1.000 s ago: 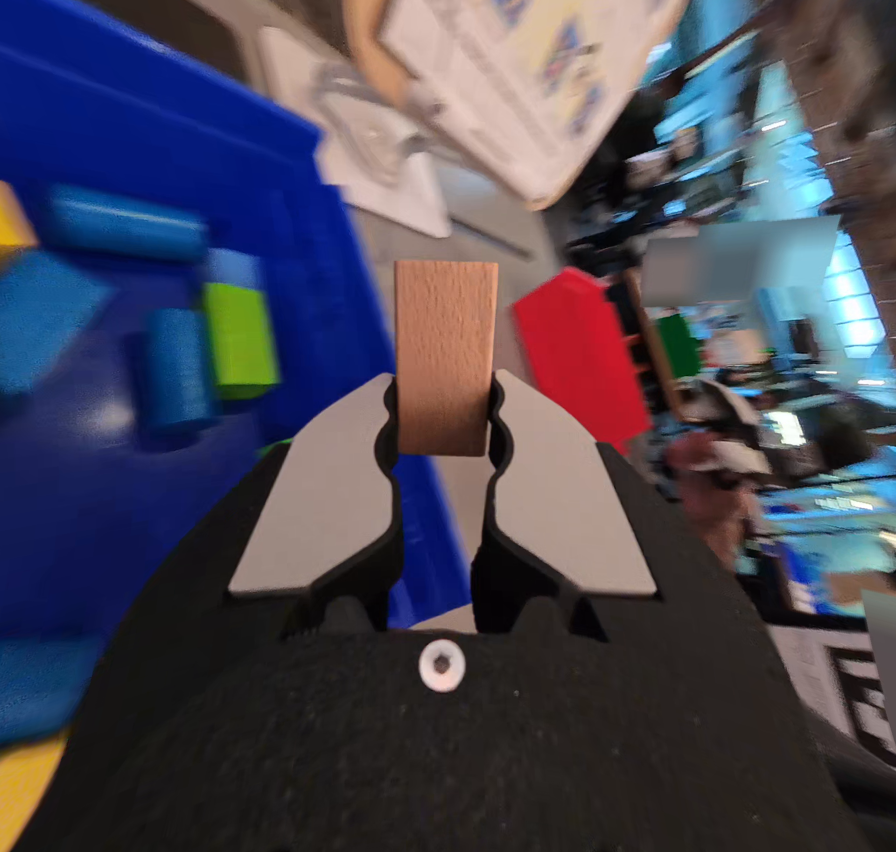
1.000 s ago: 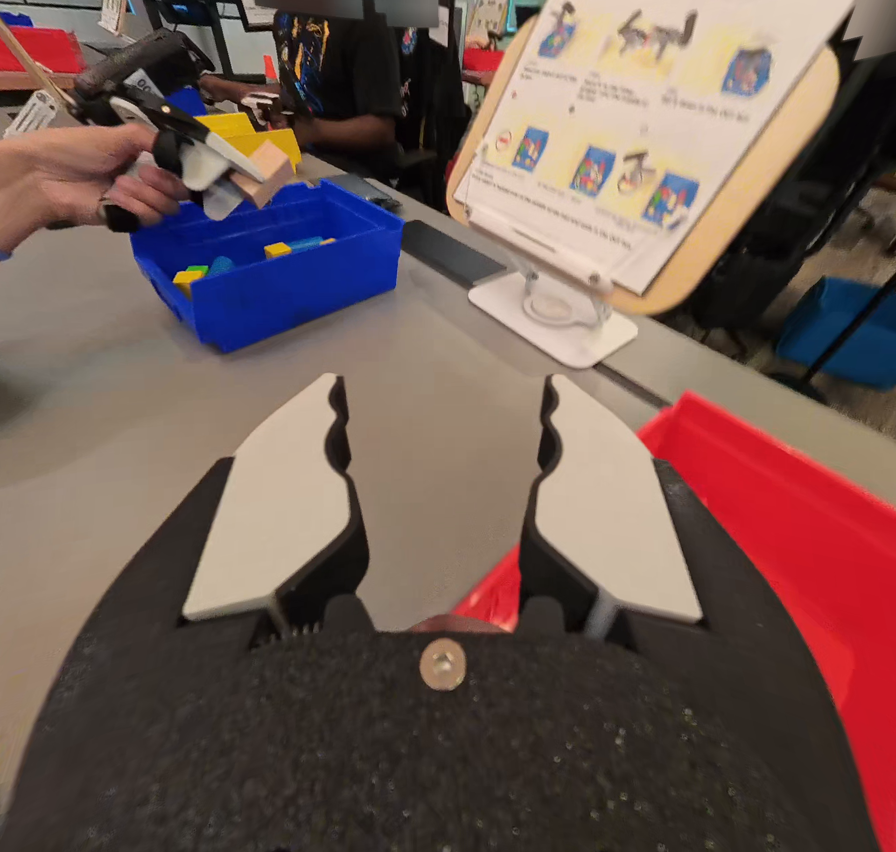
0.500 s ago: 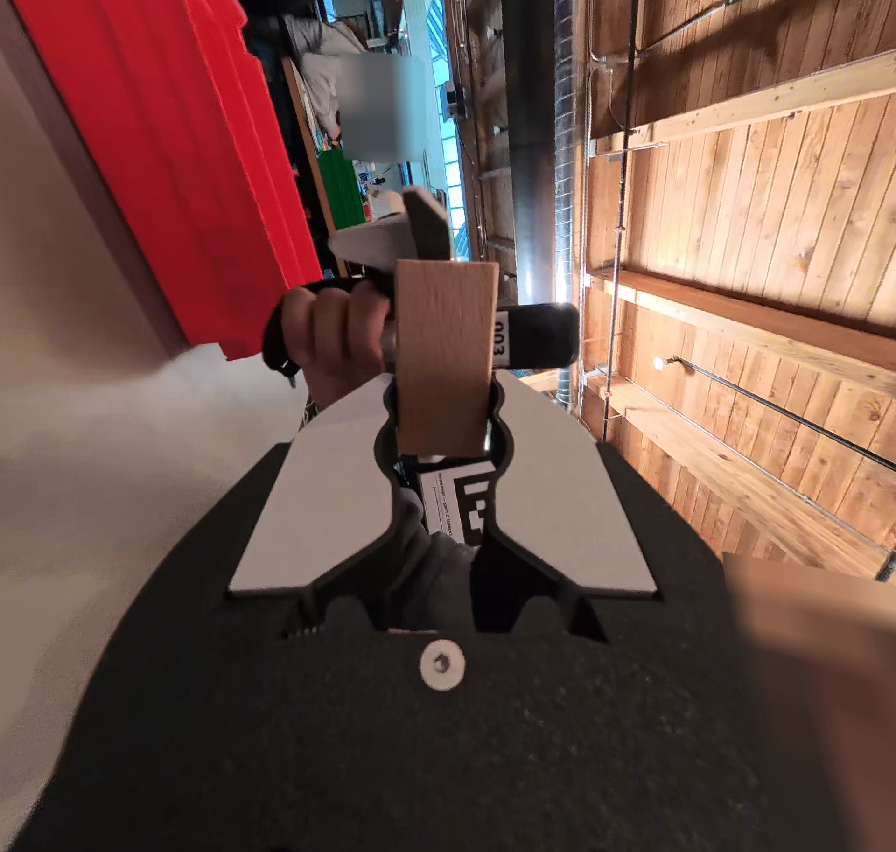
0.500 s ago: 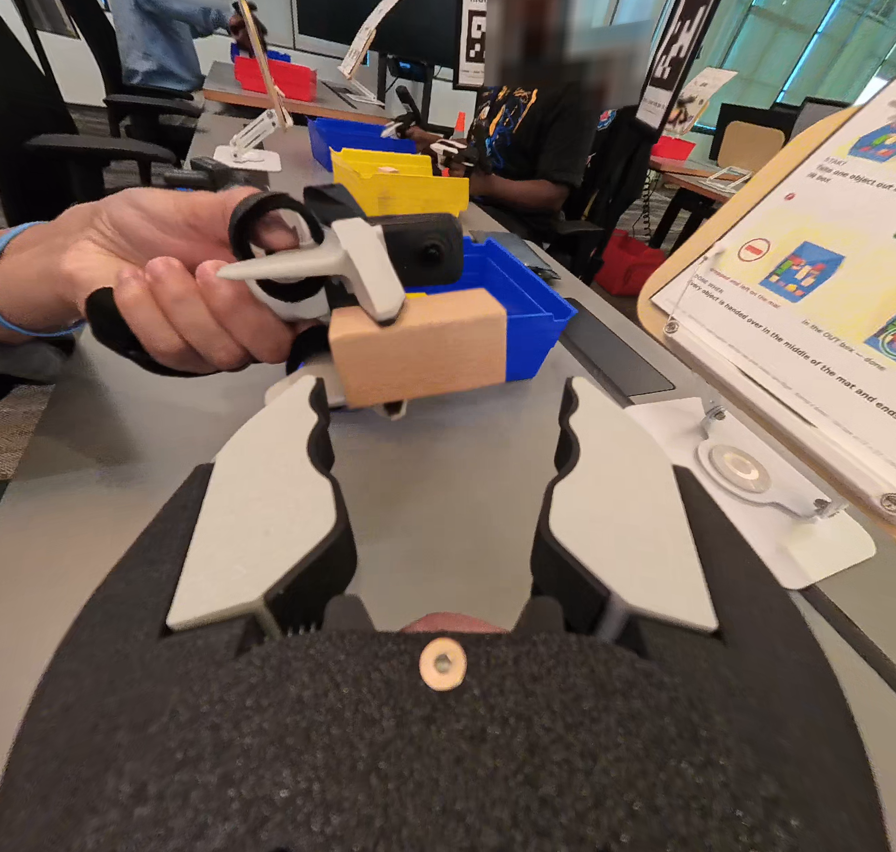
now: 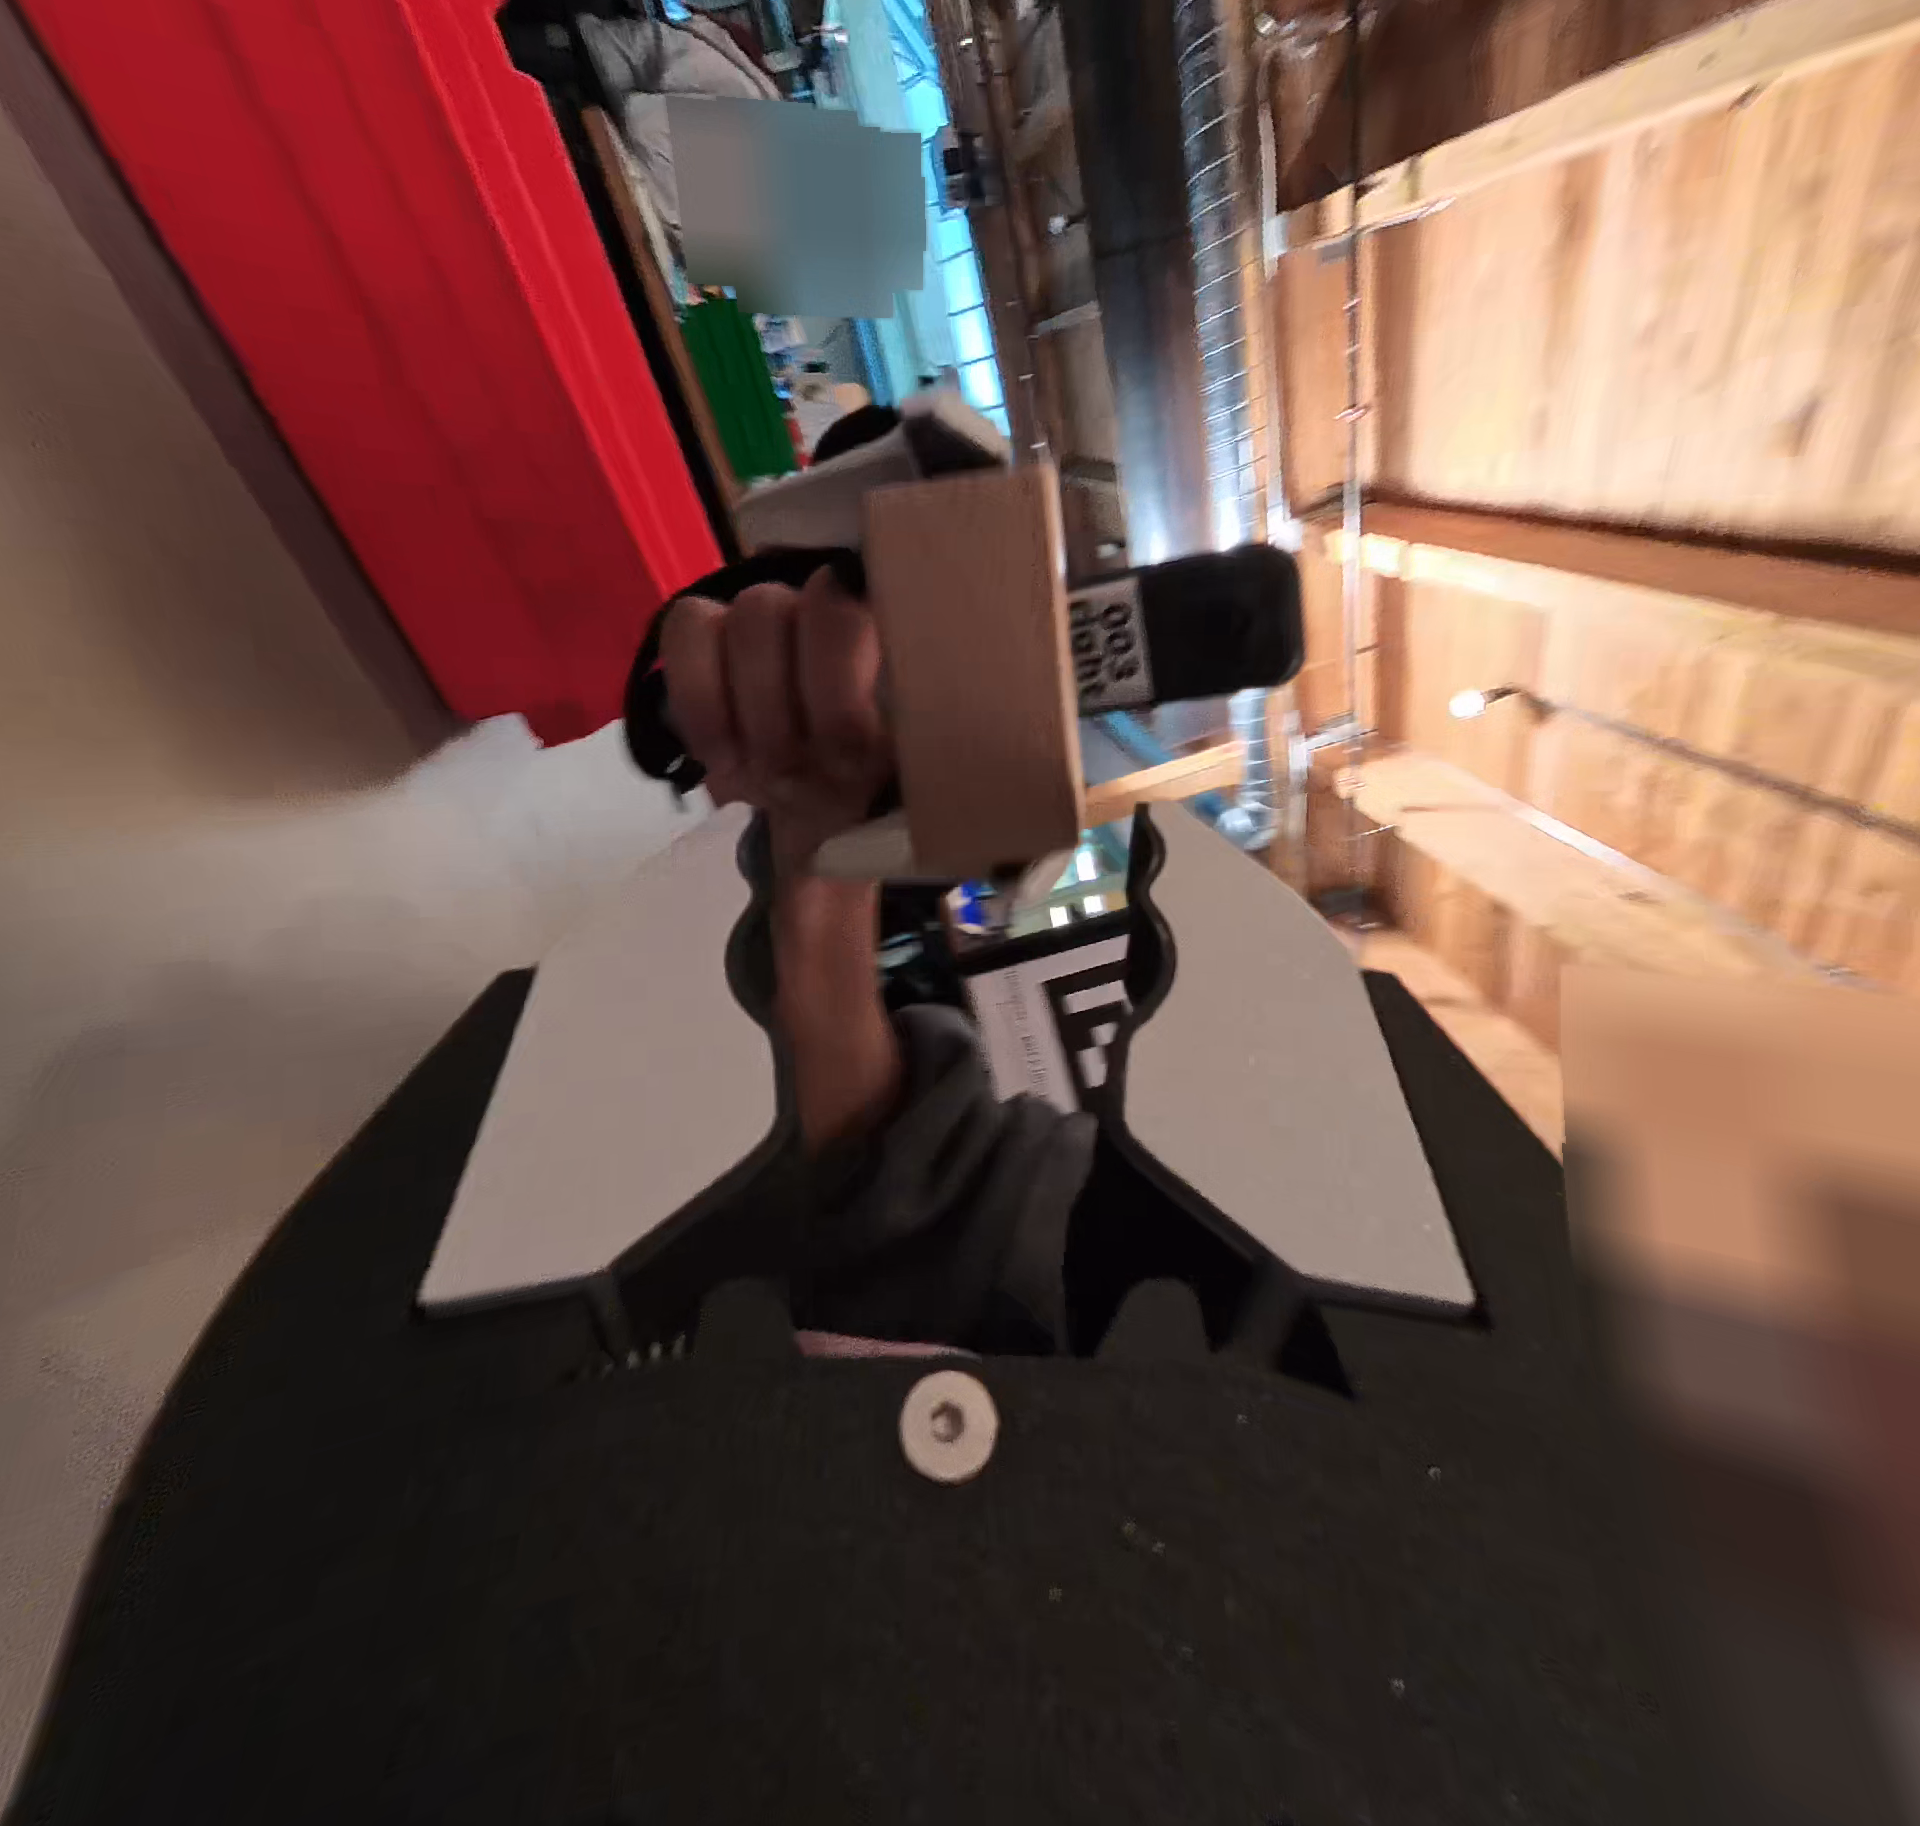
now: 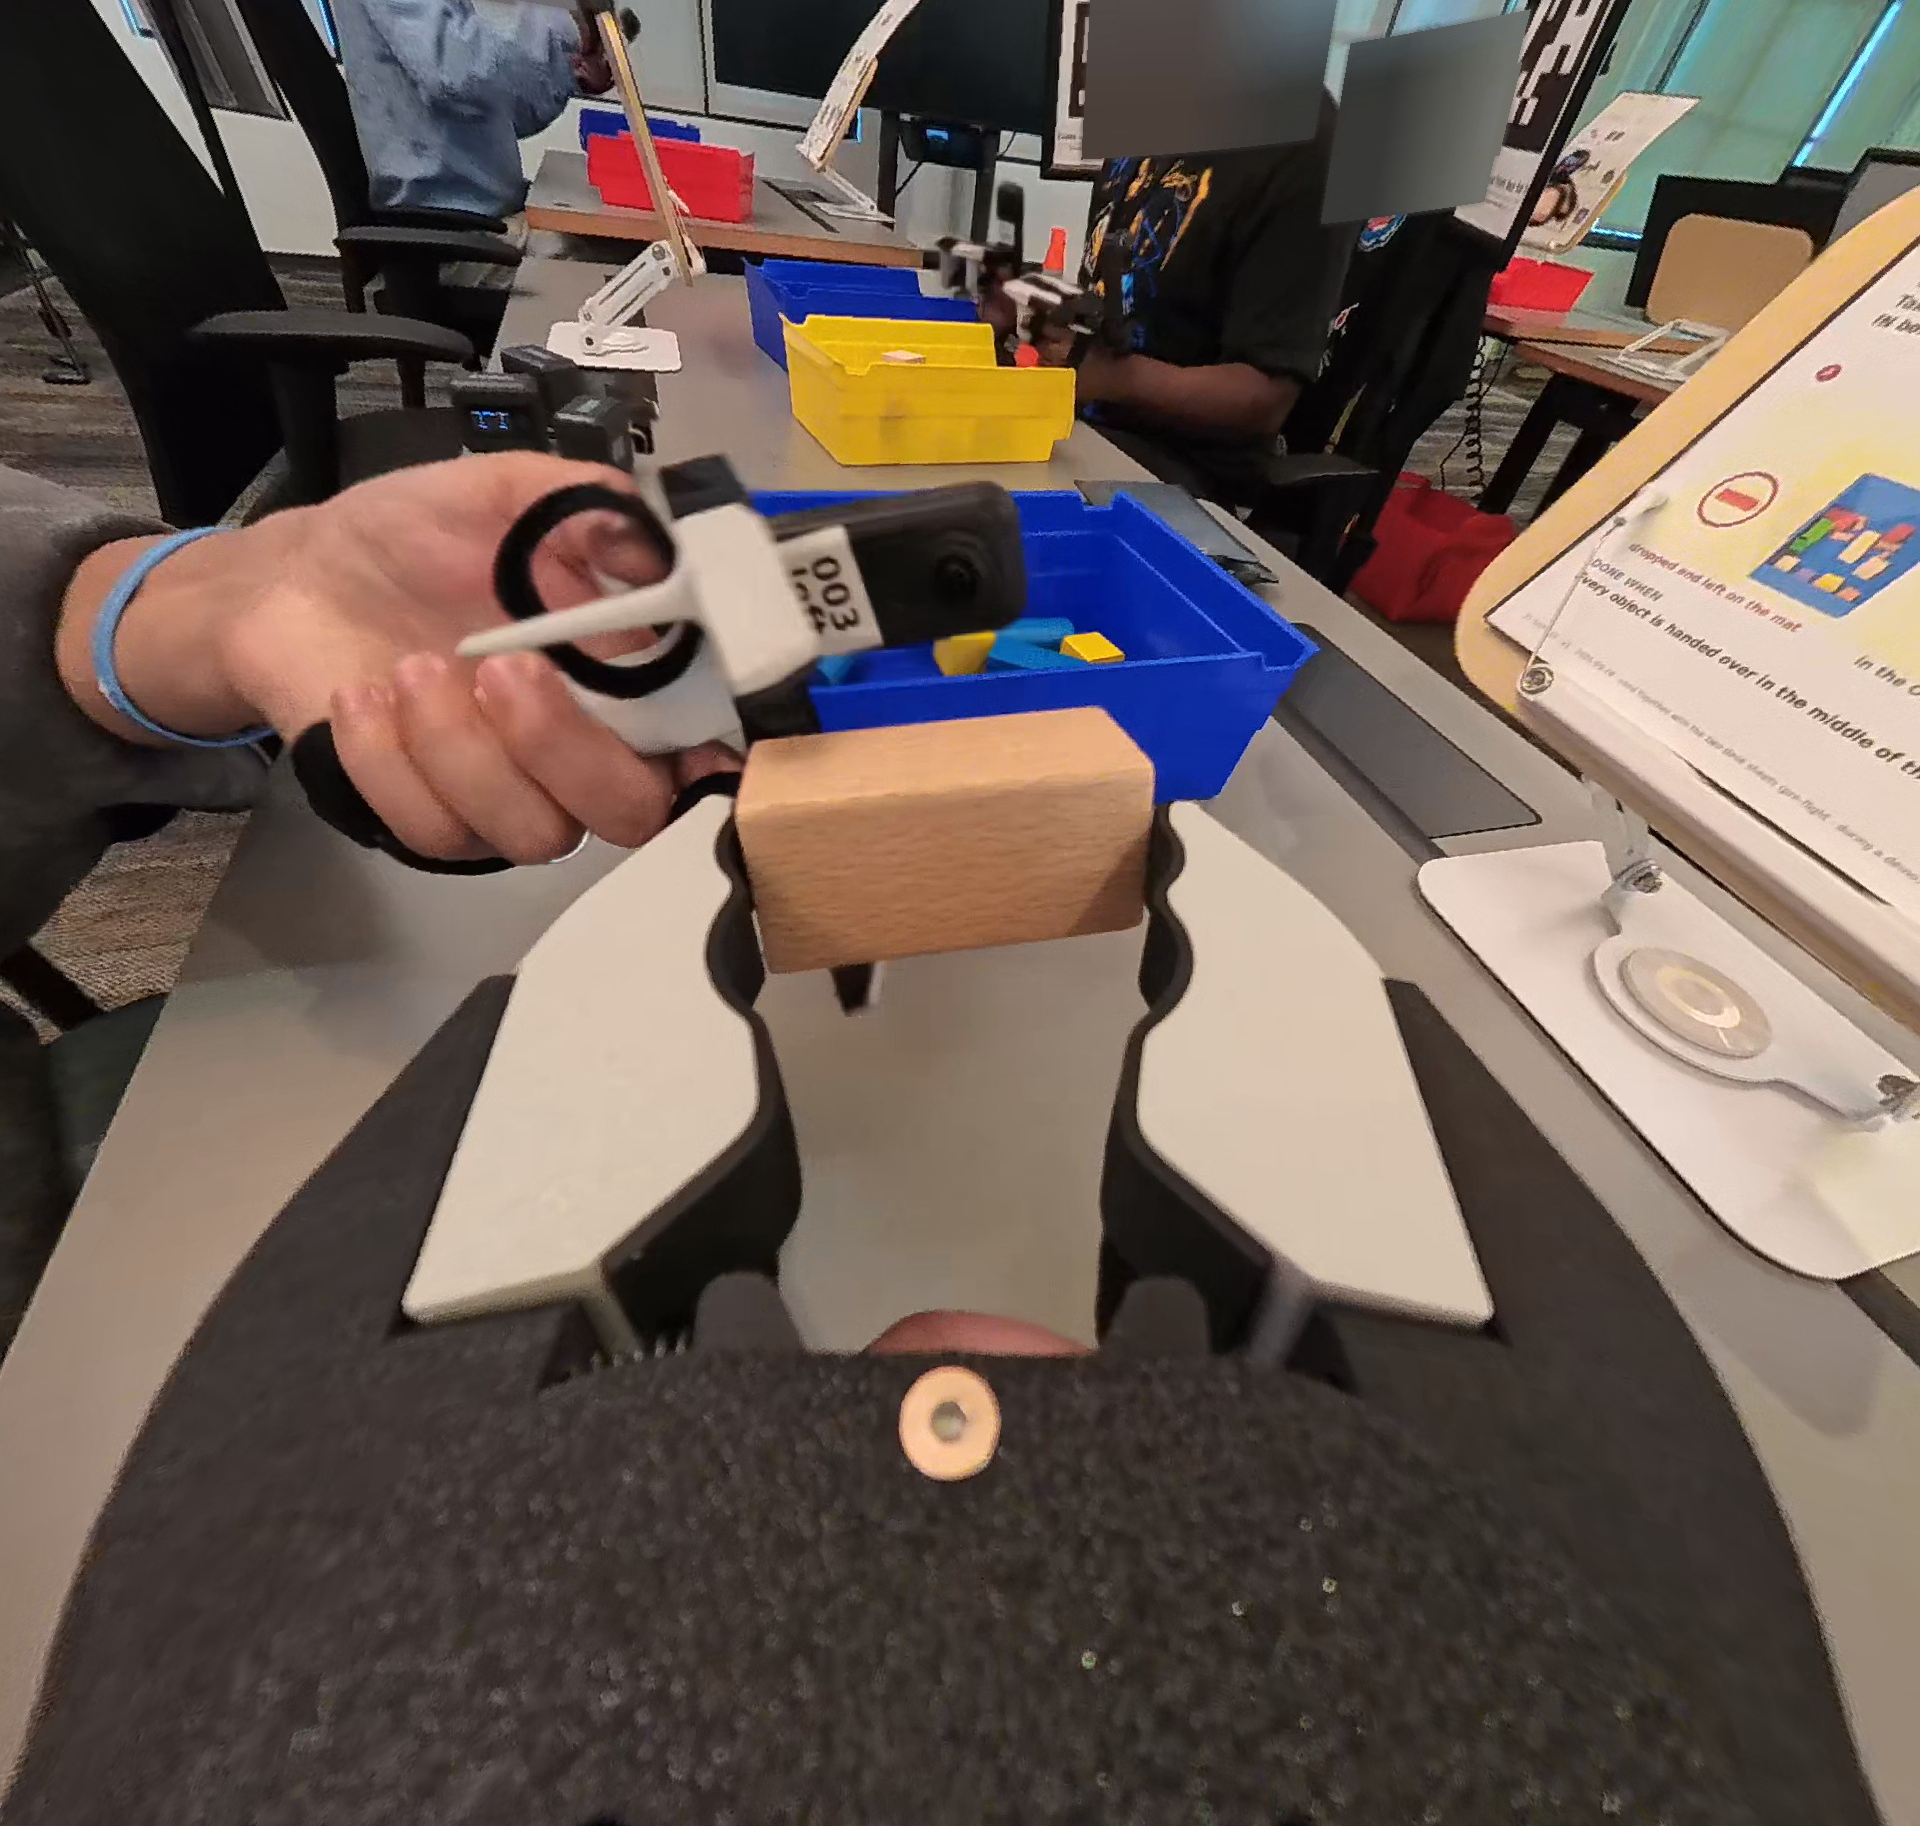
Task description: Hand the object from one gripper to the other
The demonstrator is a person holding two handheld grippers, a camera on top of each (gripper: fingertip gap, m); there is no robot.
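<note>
A plain wooden block [image 6: 940, 841] hangs in the air over the grey table [image 6: 364, 997]. My right gripper [image 6: 943, 841] is shut on it, with a pad pressed on each end. My left gripper [image 5: 945, 836] is open; its jaws stand wide and the block [image 5: 971, 664] lies just beyond its tips, touching neither pad. In the left wrist view the right gripper's white fingers [image 5: 800, 514] clamp the block. In the right wrist view one of the left gripper's fingers [image 6: 857, 989] shows just under the block, and a hand [image 6: 416, 654] holds that gripper at the left.
A blue bin [image 6: 1143, 737] with several coloured blocks stands right behind the block. A red bin [image 5: 364, 270] lies on the other side. An instruction board on a white stand [image 6: 1714, 633] is at the right. A yellow bin [image 6: 925, 415] and seated people are farther back.
My left jaws have opened and let go of the block. My right jaws have closed onto its two ends. The block has left the left gripper's grasp.
</note>
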